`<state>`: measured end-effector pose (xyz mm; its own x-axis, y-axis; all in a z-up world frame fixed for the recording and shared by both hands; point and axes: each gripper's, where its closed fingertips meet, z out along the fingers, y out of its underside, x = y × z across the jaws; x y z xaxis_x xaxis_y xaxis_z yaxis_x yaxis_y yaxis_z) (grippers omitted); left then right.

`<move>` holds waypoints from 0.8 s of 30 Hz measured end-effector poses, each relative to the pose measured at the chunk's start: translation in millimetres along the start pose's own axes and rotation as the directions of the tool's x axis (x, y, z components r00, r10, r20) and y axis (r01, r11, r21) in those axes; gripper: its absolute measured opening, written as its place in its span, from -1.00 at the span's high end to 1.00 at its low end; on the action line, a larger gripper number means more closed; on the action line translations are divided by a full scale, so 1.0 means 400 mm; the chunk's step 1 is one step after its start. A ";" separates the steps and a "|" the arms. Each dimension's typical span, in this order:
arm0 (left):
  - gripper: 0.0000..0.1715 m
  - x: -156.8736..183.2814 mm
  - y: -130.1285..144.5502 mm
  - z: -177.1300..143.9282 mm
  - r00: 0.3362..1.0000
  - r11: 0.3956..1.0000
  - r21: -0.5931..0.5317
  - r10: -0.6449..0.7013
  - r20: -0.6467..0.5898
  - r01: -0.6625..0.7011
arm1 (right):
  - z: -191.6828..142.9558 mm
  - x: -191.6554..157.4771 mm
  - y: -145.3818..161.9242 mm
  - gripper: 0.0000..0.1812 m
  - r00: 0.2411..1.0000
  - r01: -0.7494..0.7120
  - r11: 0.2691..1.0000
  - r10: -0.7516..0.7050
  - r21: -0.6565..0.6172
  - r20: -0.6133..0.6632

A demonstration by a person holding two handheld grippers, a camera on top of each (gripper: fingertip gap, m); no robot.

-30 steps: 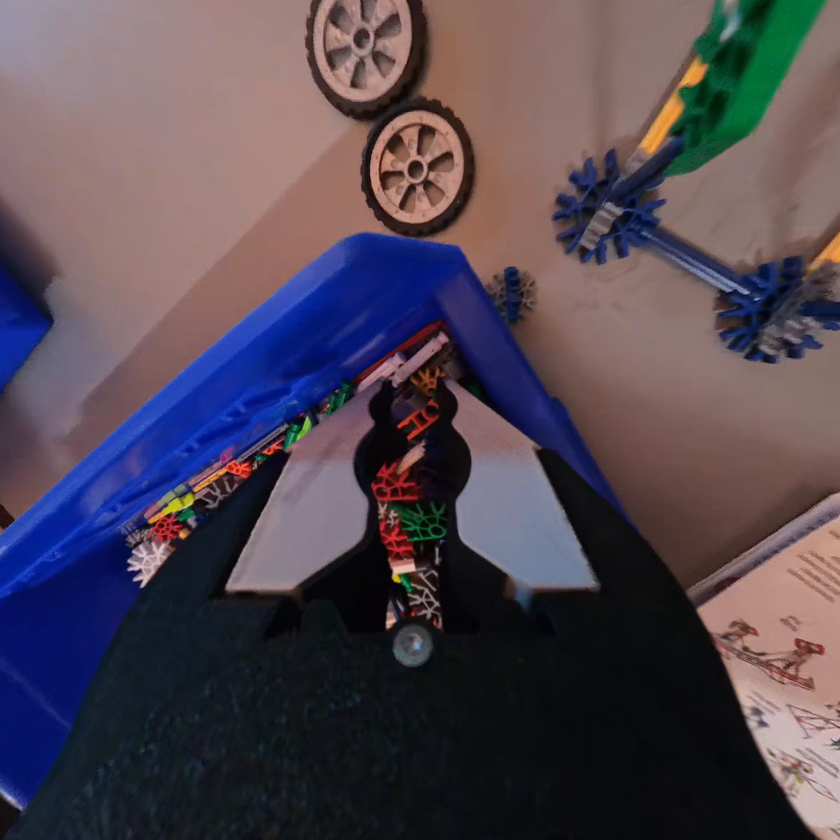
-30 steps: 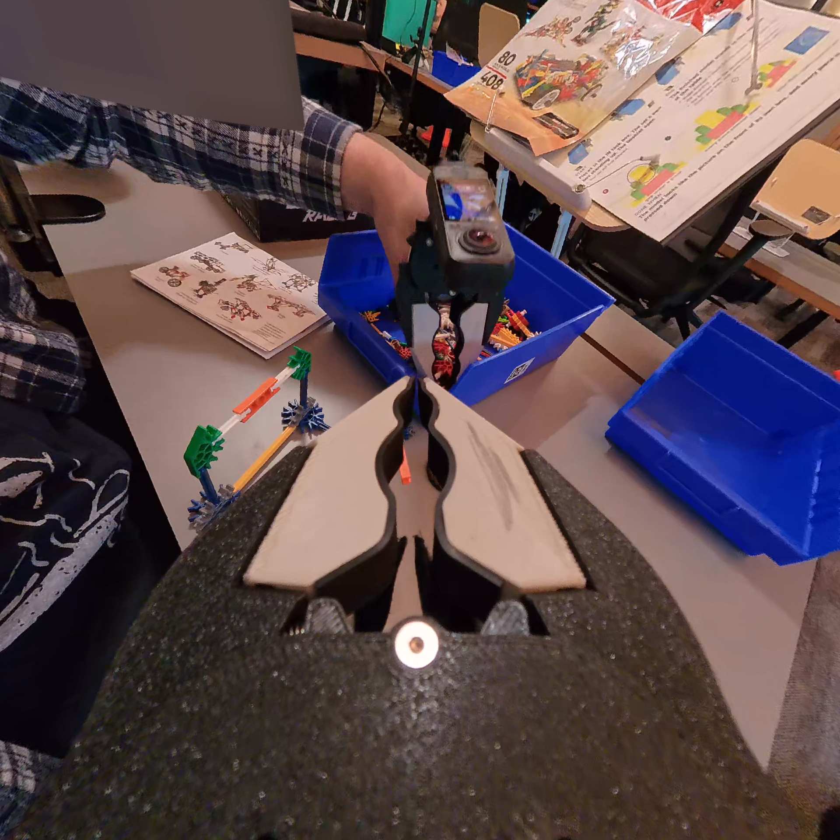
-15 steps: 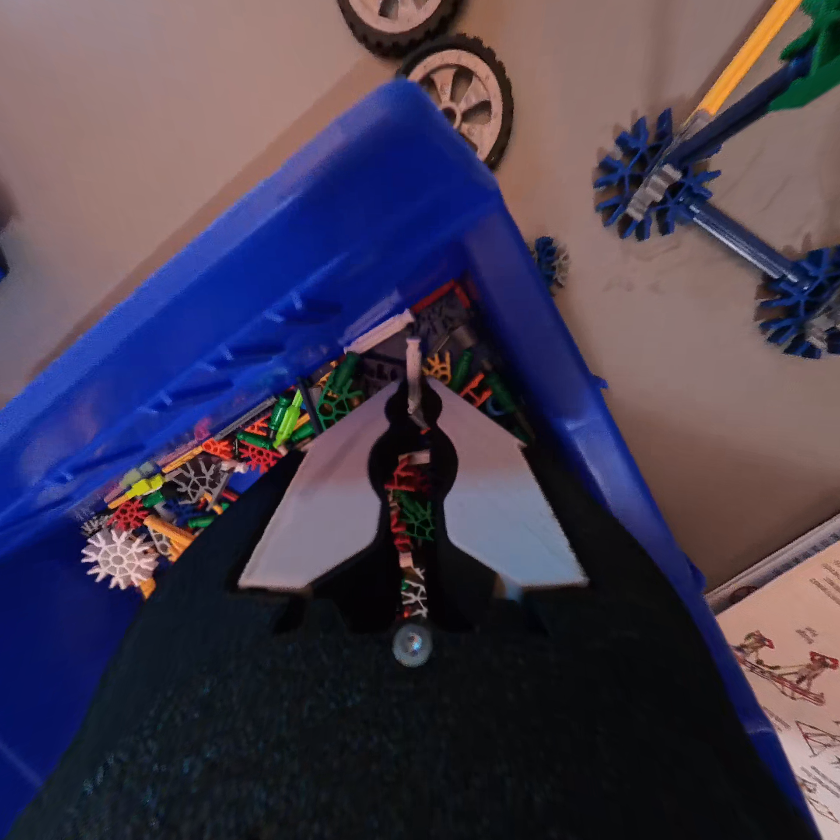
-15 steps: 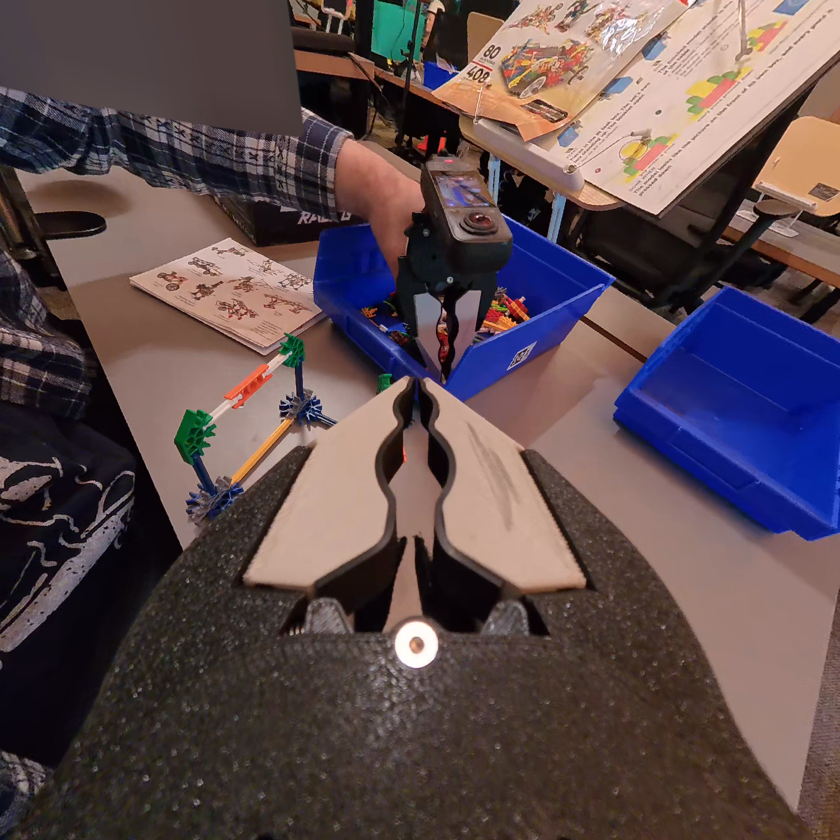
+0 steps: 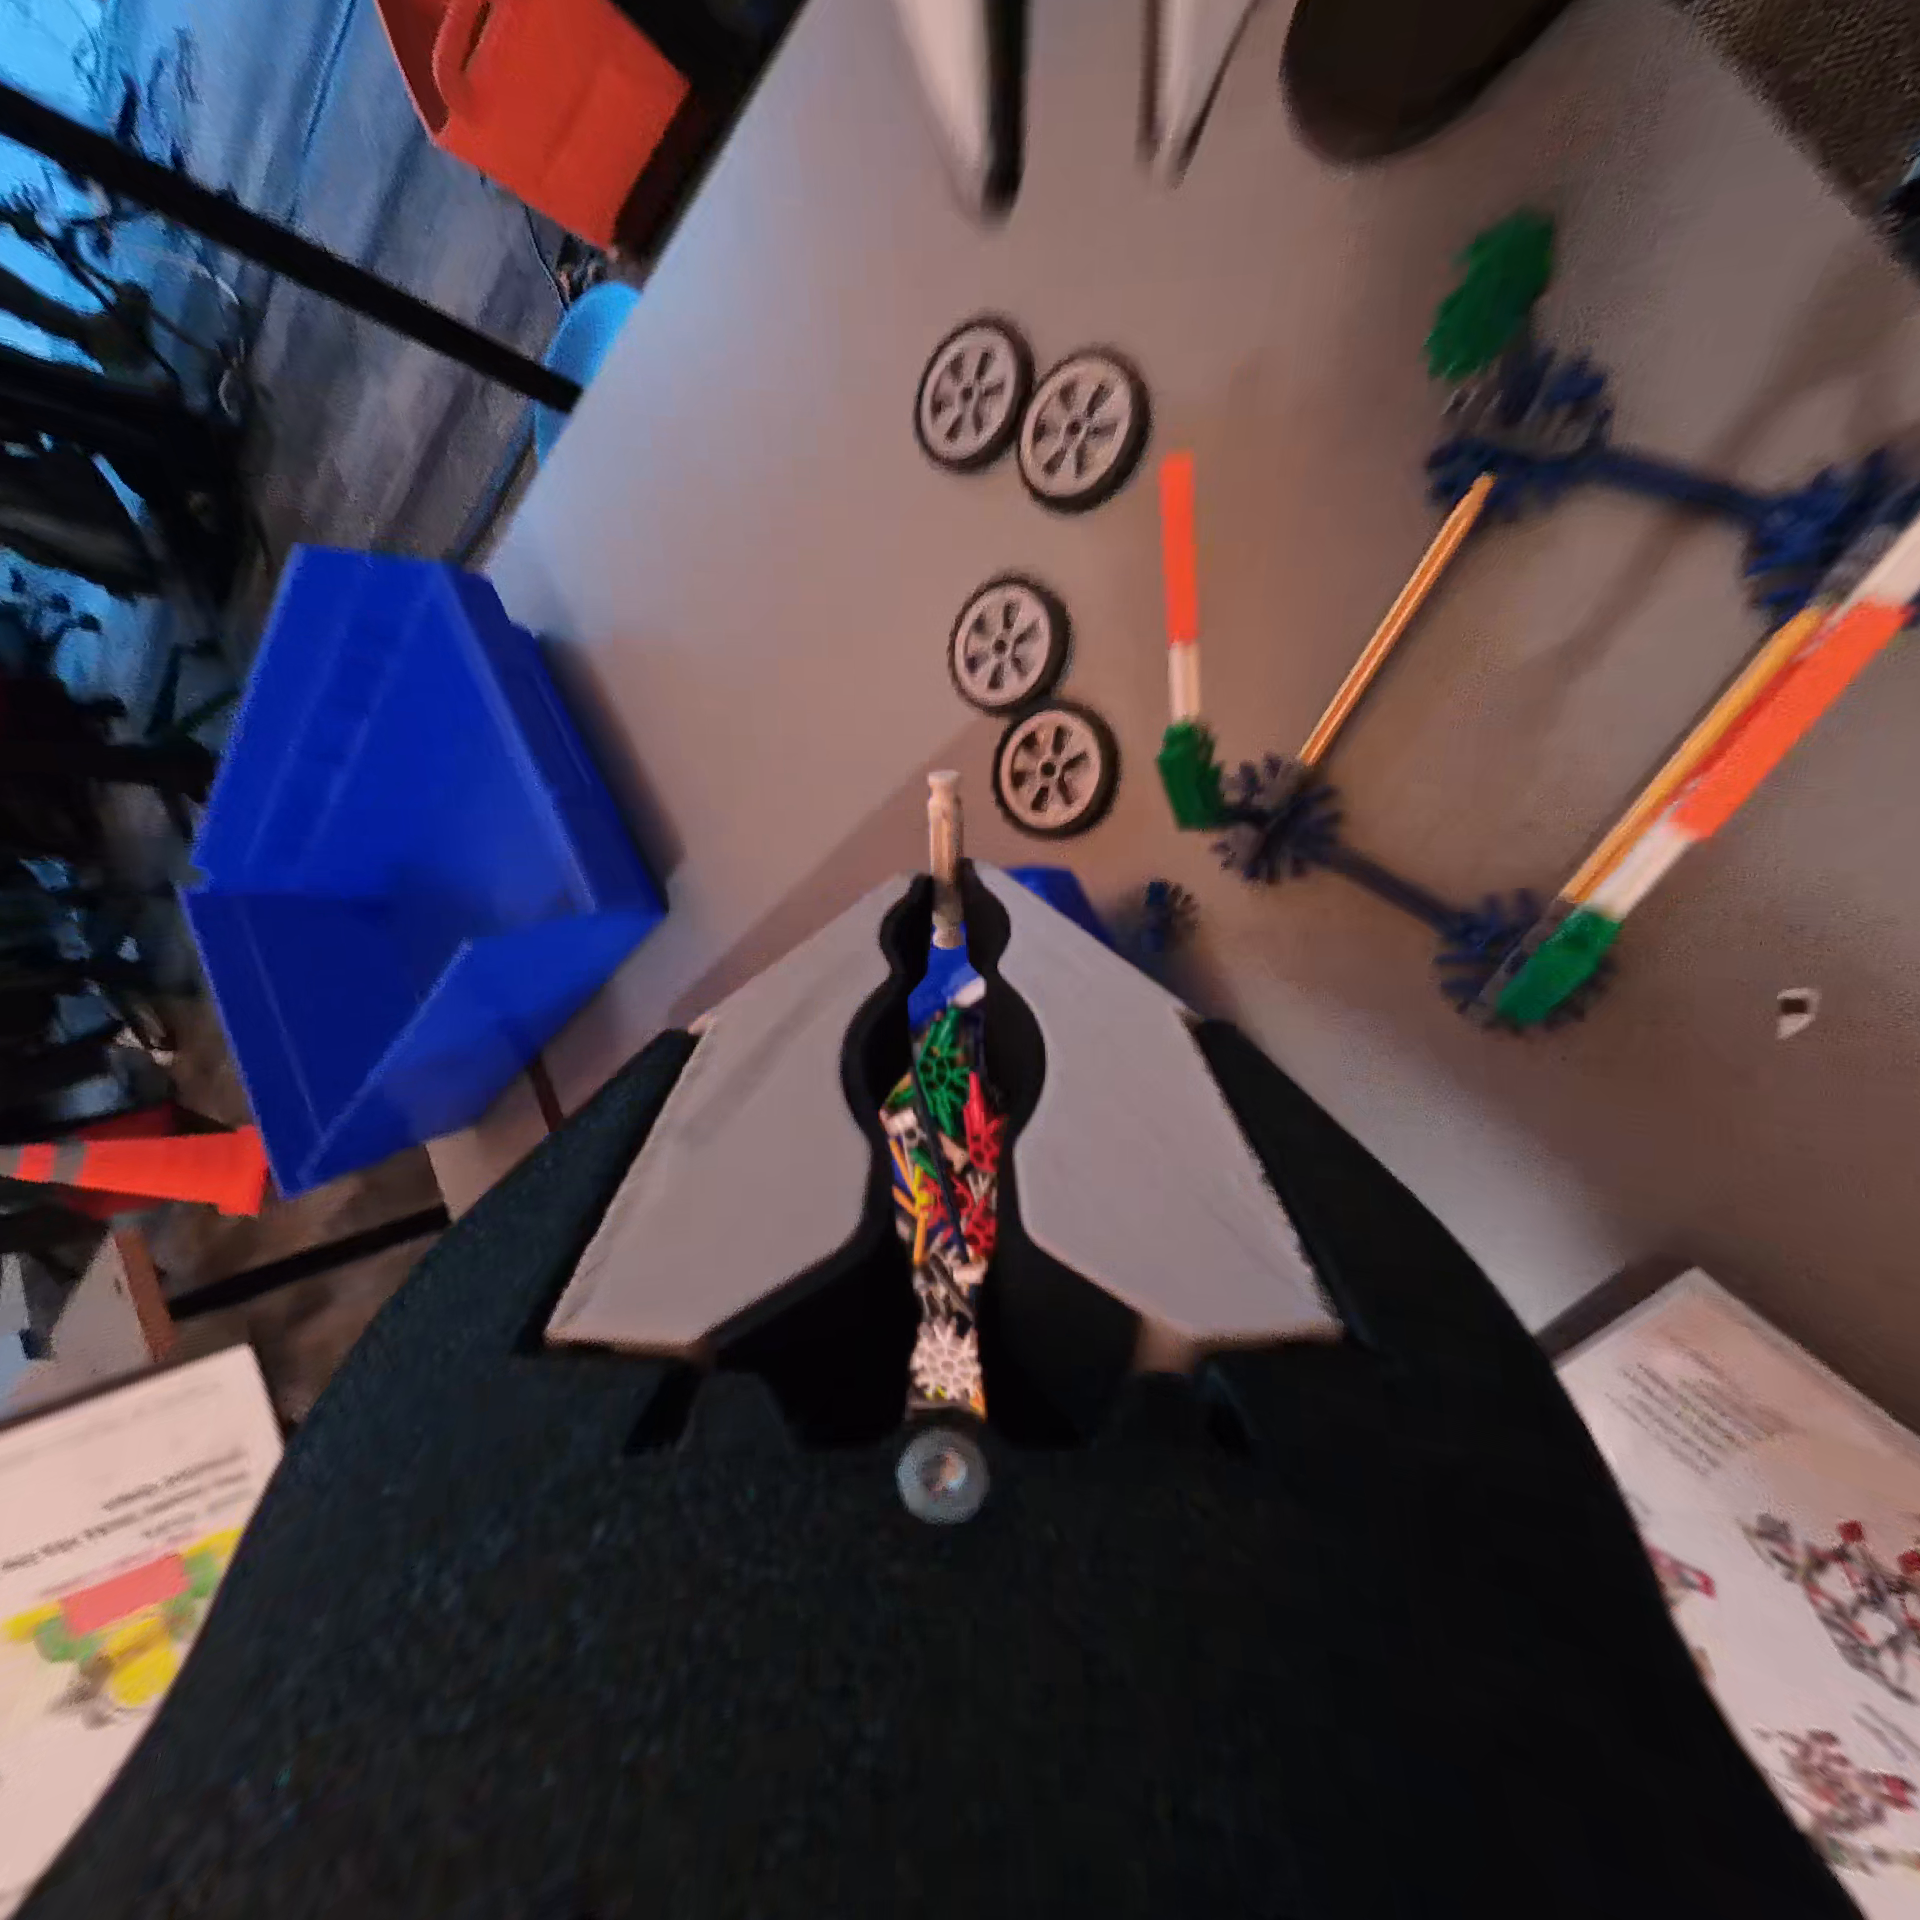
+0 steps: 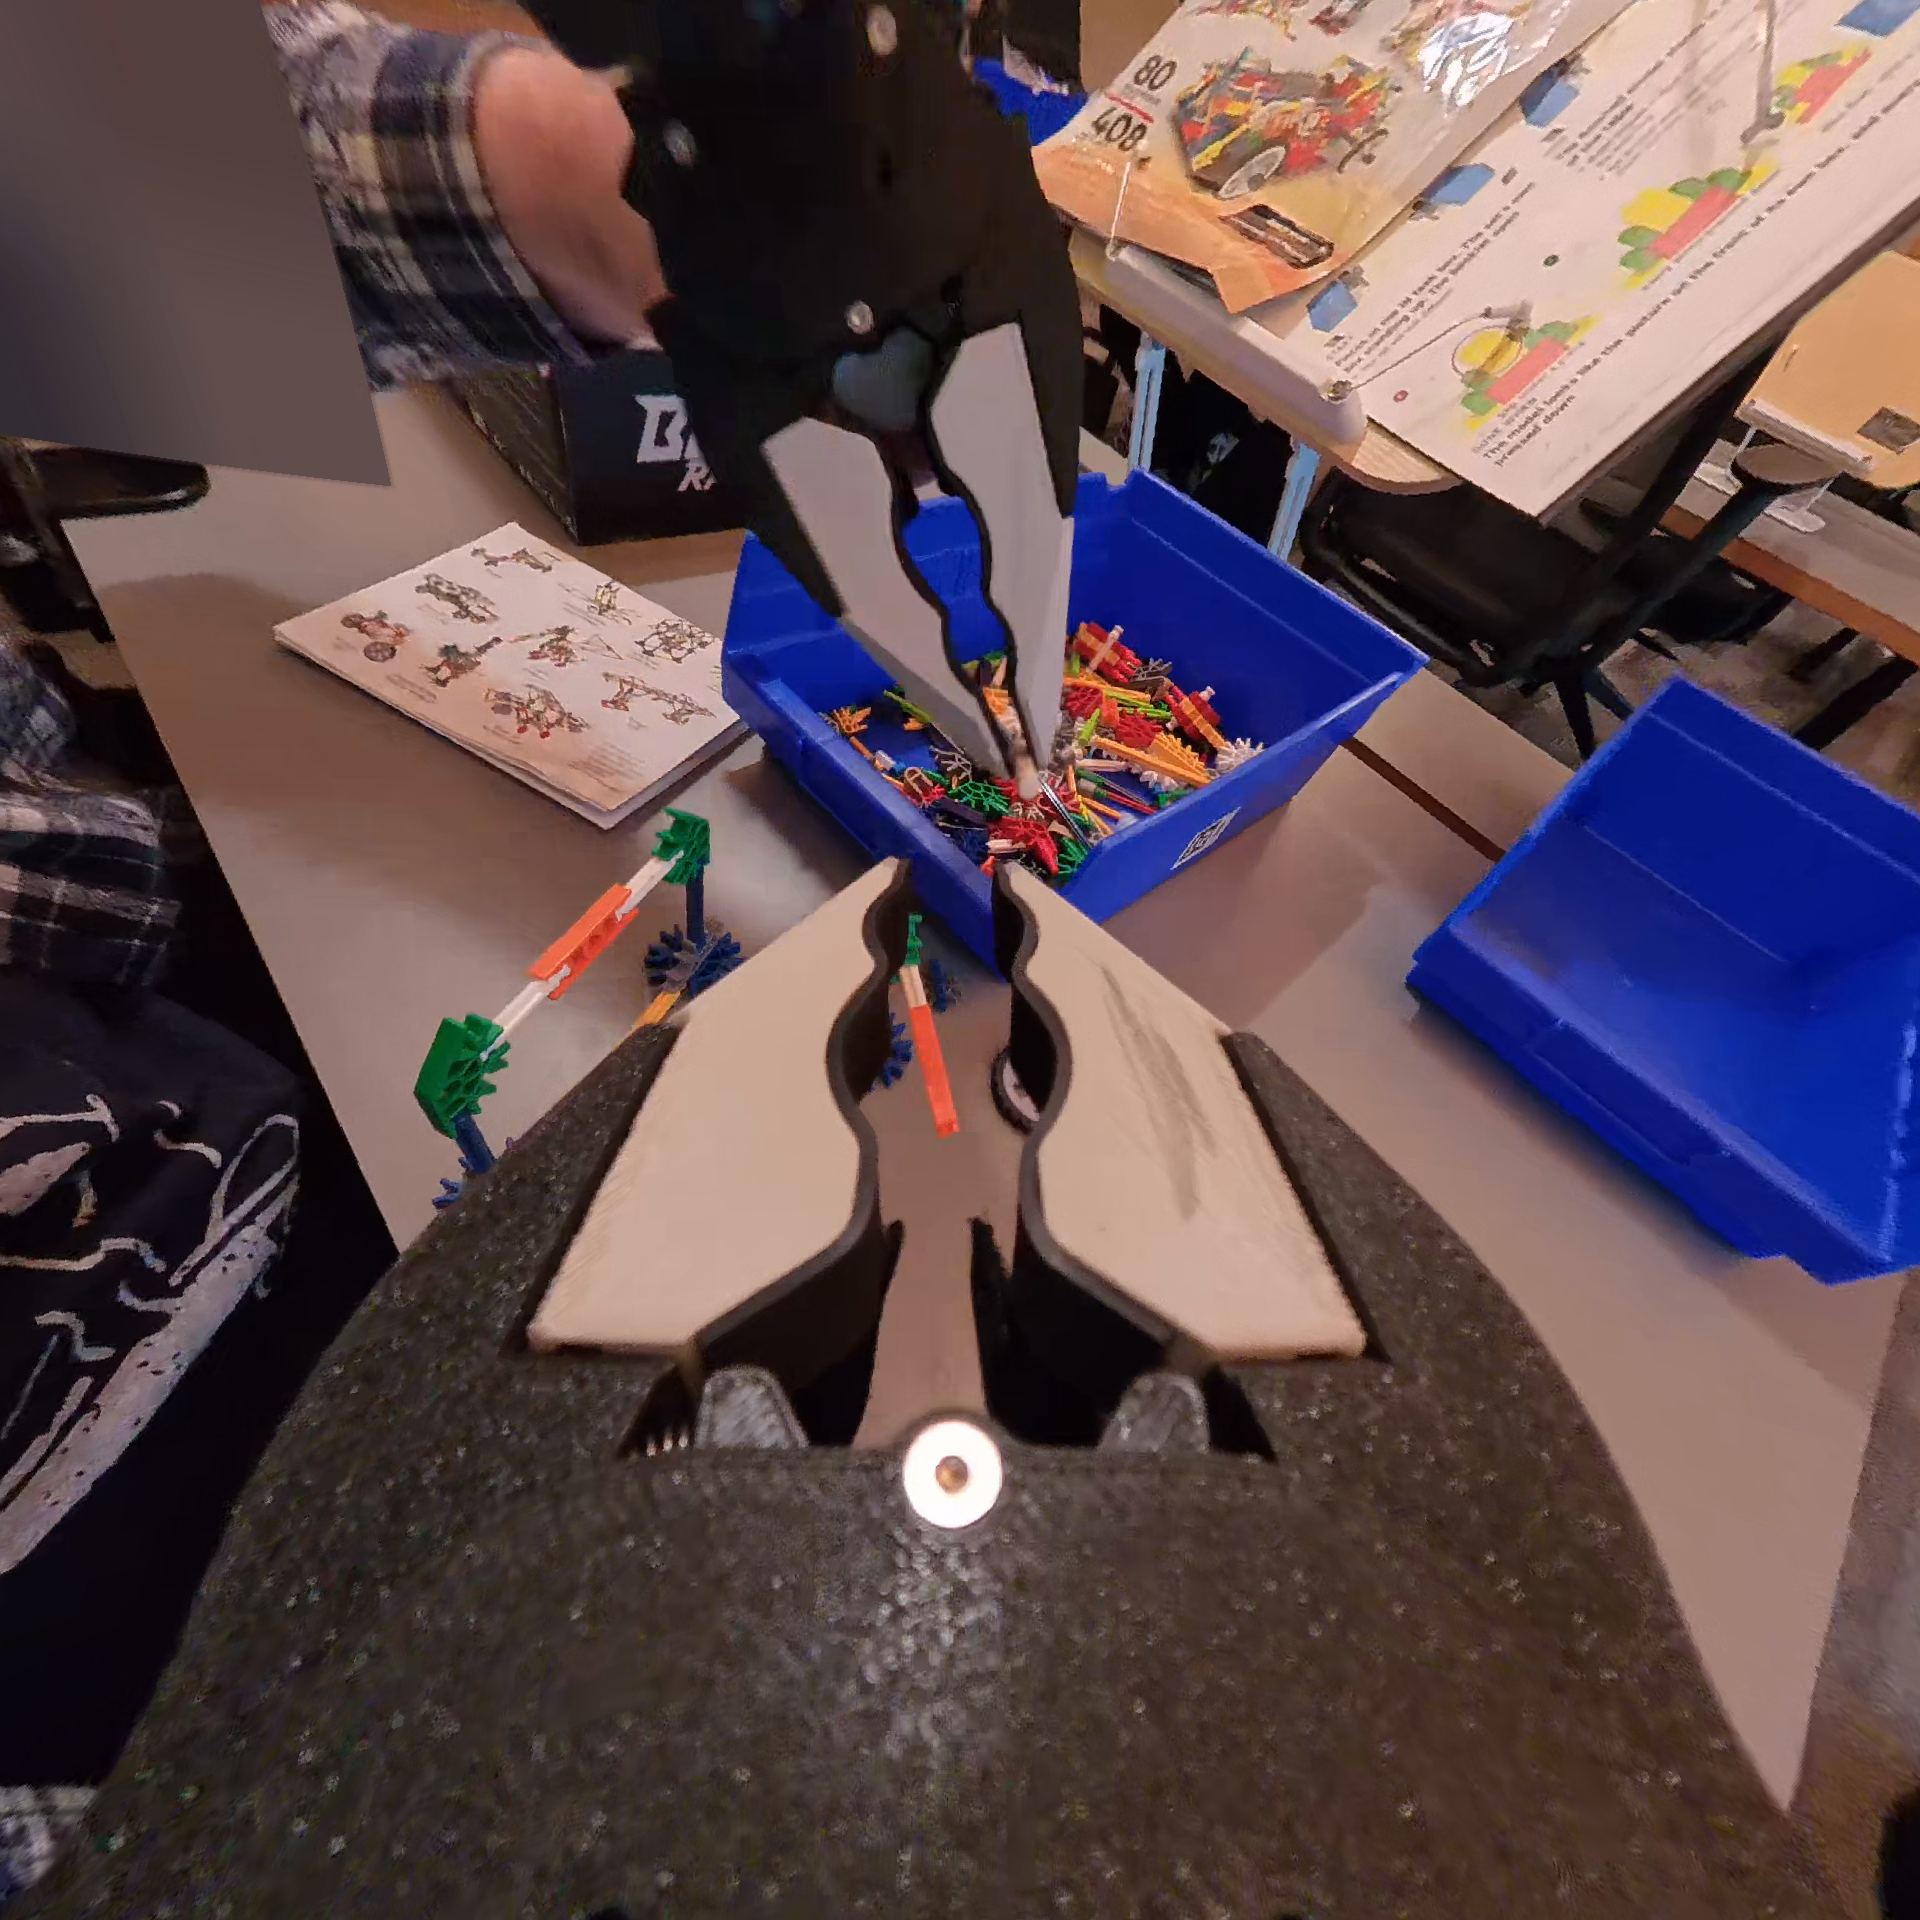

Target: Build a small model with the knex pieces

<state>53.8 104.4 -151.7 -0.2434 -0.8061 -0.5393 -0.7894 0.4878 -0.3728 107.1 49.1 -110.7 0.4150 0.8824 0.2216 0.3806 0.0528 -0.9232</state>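
The left gripper (image 5: 943,902) has its fingers (image 5: 1060,1081) pinched tight on a short grey rod (image 5: 943,831), and the rod's end sticks out past the tips. It hangs over the full blue bin (image 6: 1226,623), where a heap of small toy parts (image 6: 1049,758) in many colours lies. The right gripper (image 6: 951,883) holds nothing. Its fingers (image 6: 748,1122) are a little apart at the tips. It is up above the bench (image 6: 343,821), just in front of the full bin. Under it, seen through the gap, lies an orange and white rod (image 6: 928,1039). Four grey wheels (image 5: 1031,416) lie flat on the bench in two pairs, near the full bin. Beside them stands a frame of toy rods (image 5: 1538,665) with blue, green, orange and yellow parts. An empty blue bin (image 6: 1704,966) sits well off to the right. A booklet (image 6: 509,665) with drawings lies open on the bench to the left of the full bin. A person's hand (image 6: 561,208) in a checked sleeve holds the left gripper.
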 end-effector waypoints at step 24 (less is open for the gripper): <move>0.96 0.074 -0.216 0.031 0.993 0.988 0.109 0.113 -0.036 -0.109 | -0.003 -0.016 0.062 0.96 0.981 0.158 0.967 -0.176 -0.198 -0.078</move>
<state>121.8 42.4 -145.0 -0.3515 -0.7573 -0.5504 -0.6919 0.6062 -0.3922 114.9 44.1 -134.4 0.4046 0.8200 0.4048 0.5973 0.0982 -0.7960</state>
